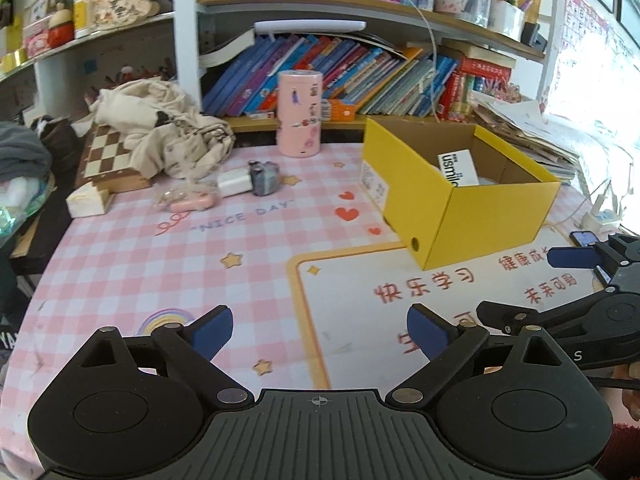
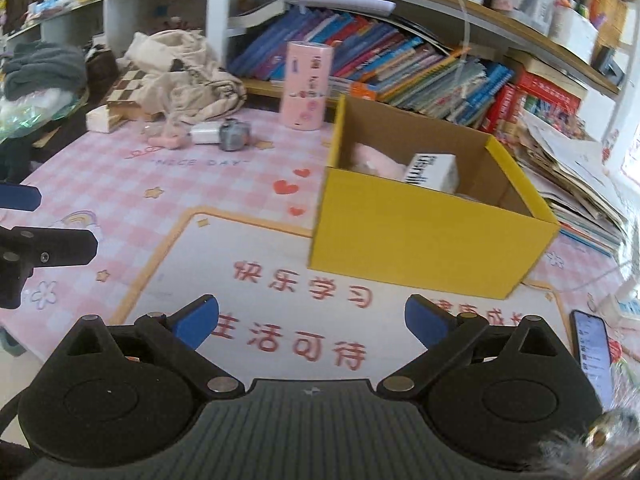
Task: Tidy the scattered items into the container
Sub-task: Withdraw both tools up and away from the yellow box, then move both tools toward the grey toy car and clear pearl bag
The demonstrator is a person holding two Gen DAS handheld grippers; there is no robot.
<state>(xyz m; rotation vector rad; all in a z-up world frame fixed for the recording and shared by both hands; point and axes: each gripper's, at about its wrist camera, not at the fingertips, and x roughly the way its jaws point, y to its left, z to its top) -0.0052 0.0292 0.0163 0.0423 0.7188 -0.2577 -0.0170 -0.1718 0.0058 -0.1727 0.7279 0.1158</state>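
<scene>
A yellow cardboard box (image 1: 460,216) (image 2: 420,240) stands open on the pink checked table mat. A white carton (image 2: 434,170) and a soft pink item (image 2: 376,160) lie inside it. Far left on the mat lie a white charger (image 1: 234,182), a small grey object (image 1: 264,178) and a pink item in clear wrap (image 1: 192,202). My left gripper (image 1: 320,332) hangs open and empty over the mat, left of the box. My right gripper (image 2: 312,322) is open and empty in front of the box. One of its blue pads (image 1: 570,258) shows at the right edge.
A tall pink cylinder (image 1: 300,114) stands behind the scattered items. A chessboard box (image 1: 112,160) under crumpled beige cloth (image 1: 168,132) fills the far left. Bookshelves line the back. Paper stacks (image 2: 580,184) sit right of the box, and a phone (image 2: 592,352) lies near right.
</scene>
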